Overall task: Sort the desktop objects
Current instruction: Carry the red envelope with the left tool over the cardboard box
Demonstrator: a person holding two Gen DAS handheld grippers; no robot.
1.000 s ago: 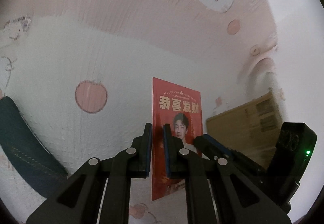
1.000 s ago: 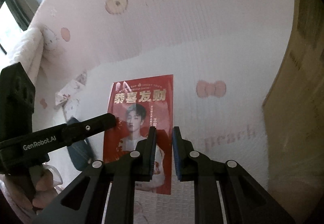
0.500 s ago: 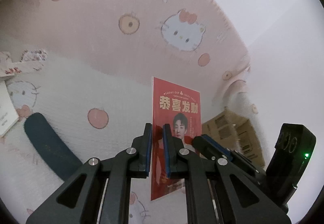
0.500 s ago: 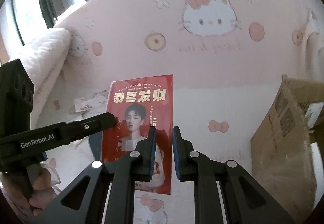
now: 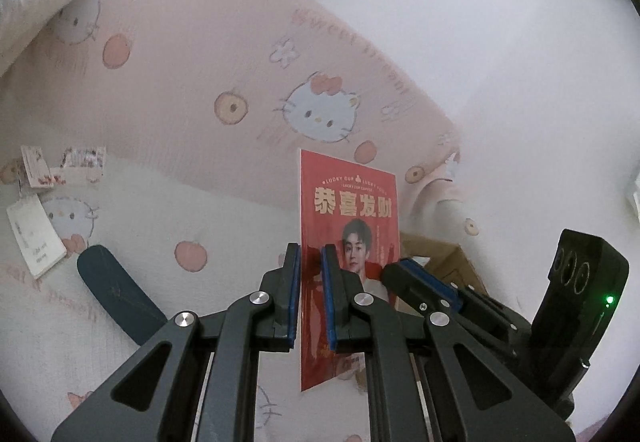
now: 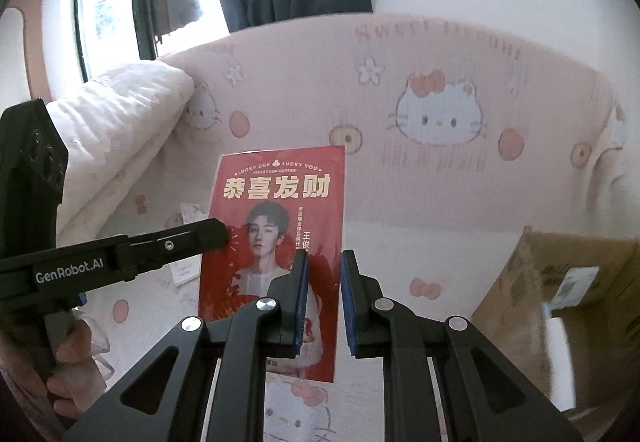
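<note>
I see my left gripper and right gripper both clamped on one red card, left on its left edge, right on its right, held upright above the pink bedding.

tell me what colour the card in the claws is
Red with gold lettering; clearest in the right wrist view.
</note>
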